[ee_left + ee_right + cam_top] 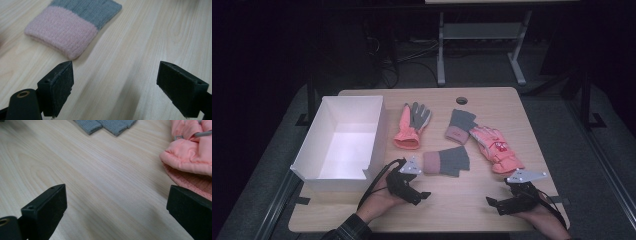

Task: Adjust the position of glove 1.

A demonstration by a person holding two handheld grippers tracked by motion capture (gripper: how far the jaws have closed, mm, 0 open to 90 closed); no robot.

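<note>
Both tongs wide open, nothing held. Left tongs (424,196) sit low on the counter (462,205), with the knit glove (447,161) just ahead of them and up to their left, pink cuff (60,32) nearest, grey part beyond. It looks light, soft and floppy, likely to bunch and slide on the wood, so I'd pinch the thick cuff edge. Right tongs (488,202) are near the padded coral glove (498,150), cuff just beside the right jaw. White box (343,137) sits at the left.
</note>
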